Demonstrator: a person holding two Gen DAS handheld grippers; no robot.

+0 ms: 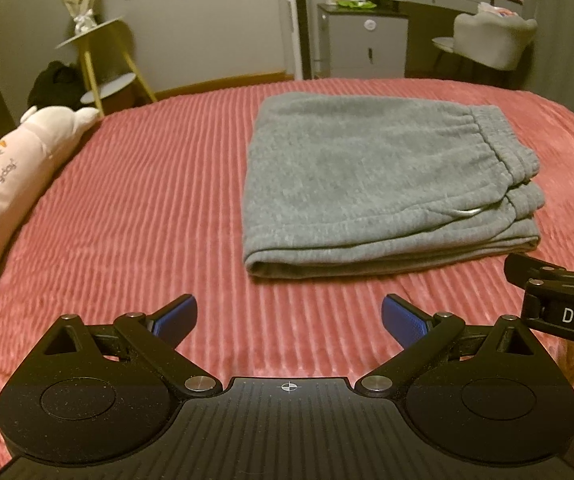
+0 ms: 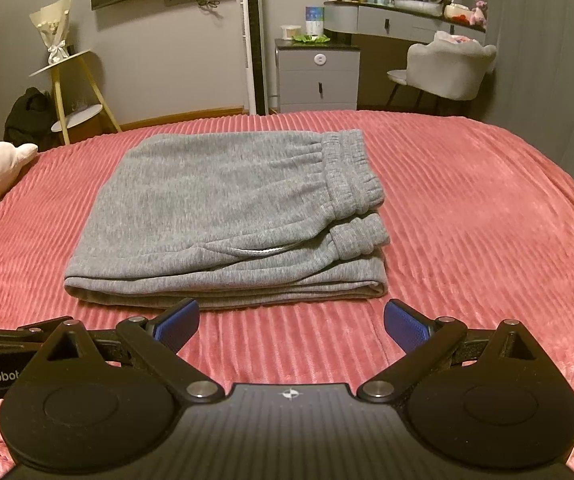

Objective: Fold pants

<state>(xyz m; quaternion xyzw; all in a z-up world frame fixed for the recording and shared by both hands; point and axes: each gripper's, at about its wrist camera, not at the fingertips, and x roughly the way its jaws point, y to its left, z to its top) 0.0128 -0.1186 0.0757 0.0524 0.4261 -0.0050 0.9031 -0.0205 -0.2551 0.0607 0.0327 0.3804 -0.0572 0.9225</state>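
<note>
Grey sweatpants [image 1: 371, 184] lie folded into a compact rectangle on the pink ribbed bedspread [image 1: 135, 216], waistband at the right, folded edge toward me. They also show in the right wrist view [image 2: 227, 216]. My left gripper [image 1: 289, 318] is open and empty, hovering short of the pants' near edge and to their left. My right gripper [image 2: 291, 322] is open and empty, just in front of the pants' near edge. Neither touches the cloth. The right gripper's body shows at the right edge of the left wrist view [image 1: 563, 304].
A pink plush pillow [image 1: 11, 184] lies along the bed's left edge. Beyond the bed stand a yellow-legged side table [image 2: 71, 92], a white tower fan [image 2: 253, 40], a grey cabinet [image 2: 319, 76], a chair [image 2: 447, 68] and a vanity desk.
</note>
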